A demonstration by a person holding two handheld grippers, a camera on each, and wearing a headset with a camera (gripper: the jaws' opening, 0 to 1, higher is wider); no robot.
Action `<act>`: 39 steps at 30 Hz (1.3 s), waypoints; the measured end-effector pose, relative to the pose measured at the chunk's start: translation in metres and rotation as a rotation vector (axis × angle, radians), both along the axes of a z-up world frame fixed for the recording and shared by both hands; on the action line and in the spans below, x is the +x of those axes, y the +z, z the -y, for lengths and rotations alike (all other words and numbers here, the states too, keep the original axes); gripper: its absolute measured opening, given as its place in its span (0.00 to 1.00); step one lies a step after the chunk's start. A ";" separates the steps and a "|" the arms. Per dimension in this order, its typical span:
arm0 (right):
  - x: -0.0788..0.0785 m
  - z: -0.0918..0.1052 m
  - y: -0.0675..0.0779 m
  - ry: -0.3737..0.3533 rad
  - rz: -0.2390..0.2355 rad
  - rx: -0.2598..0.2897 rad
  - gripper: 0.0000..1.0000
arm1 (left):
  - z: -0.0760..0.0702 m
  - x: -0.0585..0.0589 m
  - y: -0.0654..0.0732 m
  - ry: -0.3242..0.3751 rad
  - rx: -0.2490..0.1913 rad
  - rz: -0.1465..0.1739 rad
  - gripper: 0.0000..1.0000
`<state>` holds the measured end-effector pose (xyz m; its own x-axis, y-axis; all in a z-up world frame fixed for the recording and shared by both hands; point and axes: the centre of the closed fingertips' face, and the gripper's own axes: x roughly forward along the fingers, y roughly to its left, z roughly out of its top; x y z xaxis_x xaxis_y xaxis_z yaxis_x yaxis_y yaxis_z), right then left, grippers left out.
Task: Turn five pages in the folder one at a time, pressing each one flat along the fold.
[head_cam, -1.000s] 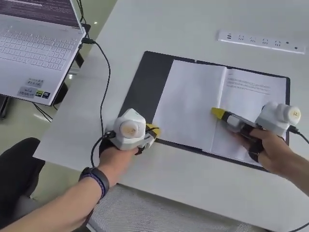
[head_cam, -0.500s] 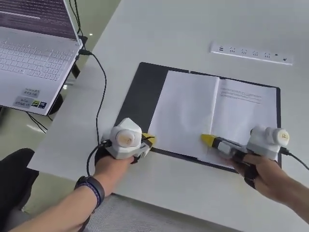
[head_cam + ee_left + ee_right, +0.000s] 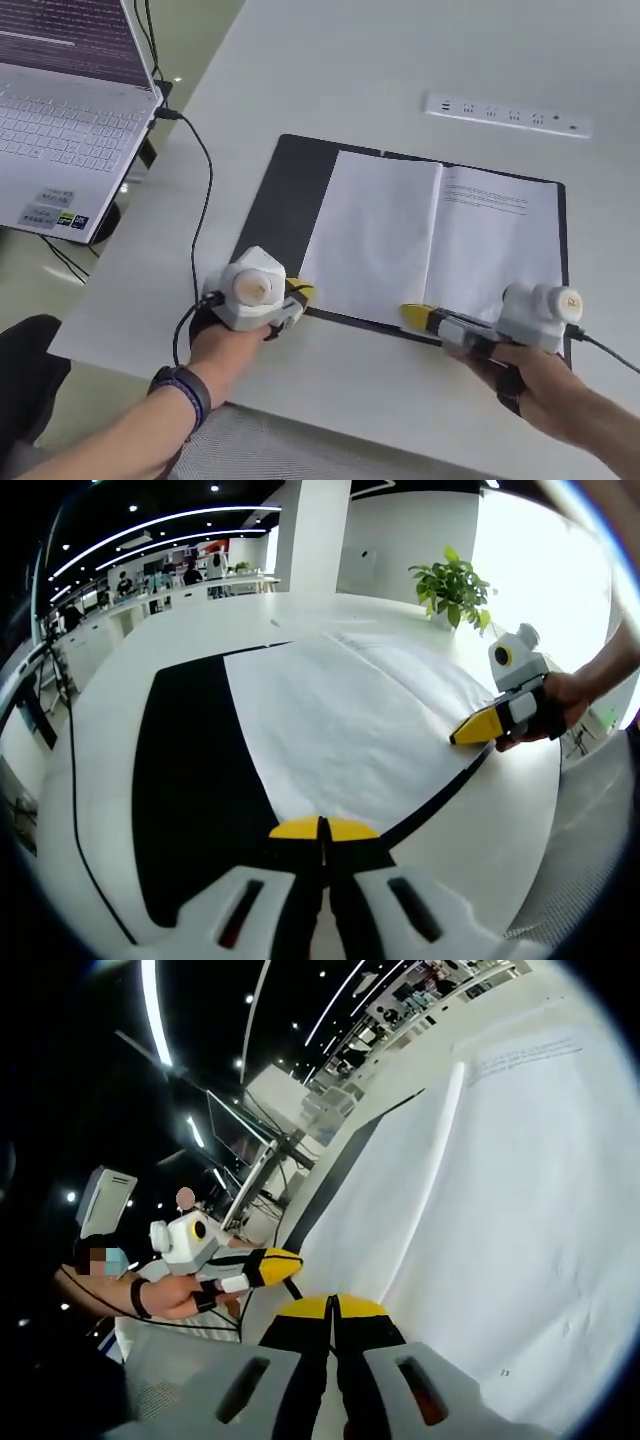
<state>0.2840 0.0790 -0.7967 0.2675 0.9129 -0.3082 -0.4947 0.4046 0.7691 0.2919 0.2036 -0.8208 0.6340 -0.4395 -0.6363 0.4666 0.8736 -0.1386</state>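
The black folder (image 3: 285,205) lies open on the white table, with a blank left page (image 3: 375,235) and a right page (image 3: 500,250) that has a few printed lines at its top. My left gripper (image 3: 300,293) rests shut at the folder's near left edge (image 3: 322,828), by the corner of the blank page (image 3: 330,720). My right gripper (image 3: 412,315) is shut too, its yellow tips (image 3: 333,1307) lying on the paper at the near end of the fold (image 3: 430,1170). Each gripper also appears in the other's view: the right gripper (image 3: 482,726) and the left gripper (image 3: 268,1265).
An open laptop (image 3: 60,120) stands at the far left, its cable (image 3: 205,190) running along the table toward the left hand. A white power strip (image 3: 505,113) lies beyond the folder. The table's near edge (image 3: 330,410) is just behind both hands.
The right gripper has slid down the fold toward the folder's near edge. The left gripper has stayed at the near left edge. The head camera has shifted a little.
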 end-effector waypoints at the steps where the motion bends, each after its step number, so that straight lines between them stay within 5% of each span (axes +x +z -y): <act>1: -0.001 0.000 -0.001 0.001 -0.001 -0.001 0.00 | 0.000 0.000 0.000 0.000 0.000 -0.001 0.00; 15: -0.035 0.005 -0.014 0.057 -0.024 -0.053 0.00 | 0.000 -0.001 0.002 0.019 -0.016 -0.013 0.00; 30: -0.032 0.011 0.003 0.016 -0.010 -0.027 0.00 | 0.001 -0.002 0.003 0.054 -0.068 -0.064 0.00; 39: -0.018 0.028 0.017 -0.045 0.035 -0.047 0.06 | 0.008 -0.001 0.024 0.059 -0.110 -0.032 0.12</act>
